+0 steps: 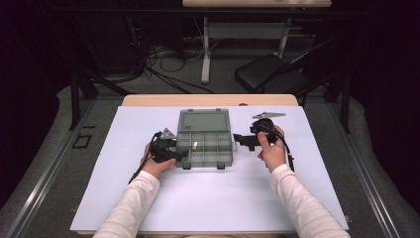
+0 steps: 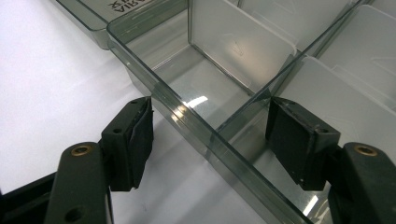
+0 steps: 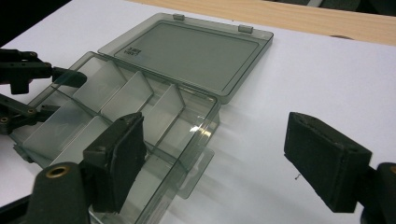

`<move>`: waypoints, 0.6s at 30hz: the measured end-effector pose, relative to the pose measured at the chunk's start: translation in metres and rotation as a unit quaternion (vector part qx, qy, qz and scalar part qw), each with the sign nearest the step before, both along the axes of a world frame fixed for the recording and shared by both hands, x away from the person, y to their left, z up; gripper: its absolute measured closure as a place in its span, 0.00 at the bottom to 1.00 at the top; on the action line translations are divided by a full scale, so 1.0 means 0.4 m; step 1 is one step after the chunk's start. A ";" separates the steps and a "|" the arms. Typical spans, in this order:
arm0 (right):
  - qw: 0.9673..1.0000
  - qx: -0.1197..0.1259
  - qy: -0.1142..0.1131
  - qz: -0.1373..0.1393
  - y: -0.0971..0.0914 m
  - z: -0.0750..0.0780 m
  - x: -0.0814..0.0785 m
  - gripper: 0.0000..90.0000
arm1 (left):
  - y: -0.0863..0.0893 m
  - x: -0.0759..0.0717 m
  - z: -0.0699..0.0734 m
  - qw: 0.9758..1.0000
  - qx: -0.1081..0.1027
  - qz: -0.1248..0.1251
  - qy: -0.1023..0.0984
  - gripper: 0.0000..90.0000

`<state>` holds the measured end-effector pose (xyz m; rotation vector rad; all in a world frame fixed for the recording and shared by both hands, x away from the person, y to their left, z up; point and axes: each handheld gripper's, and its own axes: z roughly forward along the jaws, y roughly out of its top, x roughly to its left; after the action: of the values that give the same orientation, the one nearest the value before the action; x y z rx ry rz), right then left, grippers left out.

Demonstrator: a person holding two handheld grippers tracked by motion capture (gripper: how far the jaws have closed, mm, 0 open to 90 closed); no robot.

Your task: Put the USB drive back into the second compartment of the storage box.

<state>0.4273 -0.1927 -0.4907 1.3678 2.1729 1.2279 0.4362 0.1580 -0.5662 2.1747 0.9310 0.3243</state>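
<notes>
The left gripper (image 2: pixel 208 140) straddles the left wall of the clear compartment box (image 1: pixel 205 141), one pad outside and one inside, jaws apart and not pressing on the plastic. The right gripper (image 3: pixel 212 158) hangs with jaws wide apart and nothing between them, just off the box's right side at about 3 o'clock. The box sits mid-sheet on the white mat (image 1: pixel 148 198), its lid (image 1: pixel 203 120) laid flat toward 12 o'clock.

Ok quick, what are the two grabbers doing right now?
Left gripper: open, jaws astride the clear box wall, not pressing it.
Right gripper: open, holding nothing.
</notes>
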 end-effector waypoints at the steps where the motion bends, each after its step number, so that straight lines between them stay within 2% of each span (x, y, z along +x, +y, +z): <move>1: 1.000 -0.001 0.002 0.000 0.001 0.000 0.006 0.22 | 0.000 0.000 0.000 1.000 0.000 0.000 0.000 0.36; 6: 1.000 -0.007 0.017 0.001 0.009 0.001 0.032 0.22 | 0.001 0.000 0.000 1.000 0.000 0.001 -0.001 0.36; 13: 0.999 -0.027 0.035 0.003 0.034 0.002 0.071 0.21 | 0.000 0.000 0.000 1.000 -0.001 0.001 0.000 0.36; 18: 0.999 -0.030 0.046 0.004 0.055 0.010 0.100 0.21 | 0.000 0.000 0.000 1.000 -0.001 0.001 0.001 0.36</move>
<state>0.4674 -0.1707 -0.4865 1.4189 2.2583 1.1145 0.4361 0.1581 -0.5663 2.1726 0.9335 0.3228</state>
